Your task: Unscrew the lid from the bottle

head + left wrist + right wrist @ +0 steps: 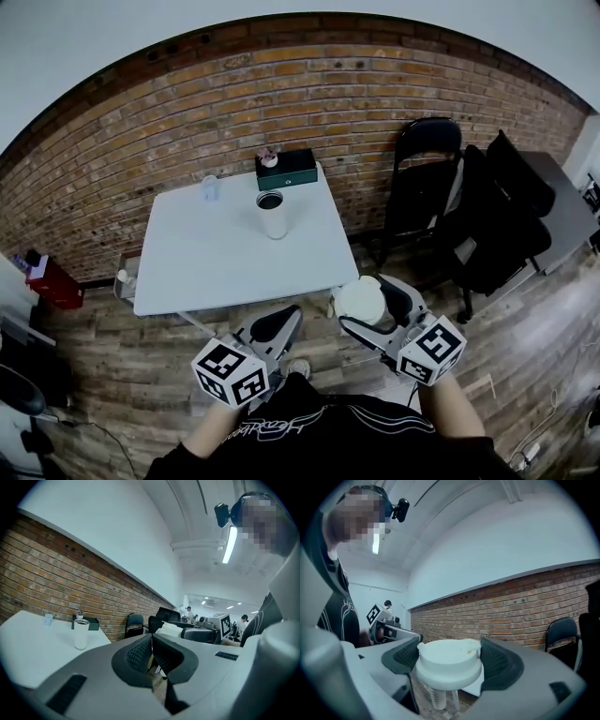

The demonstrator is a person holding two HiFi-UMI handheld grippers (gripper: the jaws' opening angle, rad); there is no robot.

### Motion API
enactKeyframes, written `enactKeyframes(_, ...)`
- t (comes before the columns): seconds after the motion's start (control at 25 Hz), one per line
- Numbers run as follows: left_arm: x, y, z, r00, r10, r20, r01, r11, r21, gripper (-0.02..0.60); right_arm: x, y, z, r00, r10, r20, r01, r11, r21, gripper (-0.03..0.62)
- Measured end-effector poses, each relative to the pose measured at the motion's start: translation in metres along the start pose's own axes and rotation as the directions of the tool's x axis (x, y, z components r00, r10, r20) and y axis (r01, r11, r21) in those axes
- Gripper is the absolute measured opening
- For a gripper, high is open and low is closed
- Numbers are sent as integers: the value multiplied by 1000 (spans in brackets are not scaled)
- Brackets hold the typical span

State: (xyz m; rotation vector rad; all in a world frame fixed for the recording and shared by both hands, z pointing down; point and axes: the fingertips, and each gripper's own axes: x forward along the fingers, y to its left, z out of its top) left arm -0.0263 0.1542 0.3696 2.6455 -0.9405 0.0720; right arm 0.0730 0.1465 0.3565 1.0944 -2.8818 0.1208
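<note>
Wood-plank flooring [122,366] lies under the person, and both tools hang over it, short of the table edge. At 7 o'clock in the head view the left gripper [286,319] has its jaws pressed together with nothing between them. At 5 o'clock the right gripper [366,302] stands wide, its pads clamped on either side of the white lid [449,658]. The right gripper view shows a ribbed stem hanging below the lid. Further out, toward 12 o'clock, the white table [216,272] carries the bottle [272,214], upright with its mouth open and dark, well apart from both tools. Just behind the bottle sits a dark green box [287,169], and at its 10 o'clock a small clear cup [210,187]. Beyond these runs the brick wall [141,141], with a black folding chair [427,159] at 2 o'clock. With the lid already off, the unscrewing looks finished. What seems left is parking the lid: carry it forward over bare tabletop, lower it flat clear of the bottle, then spread the jaws.
</note>
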Motion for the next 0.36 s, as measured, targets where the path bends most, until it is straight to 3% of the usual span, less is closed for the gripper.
enactKeyframes(0.36,8,-23,-9,1000,-22,-10,22,1000,18,31,-23,1,-3,1000,-7,9,7,1000,-4,402)
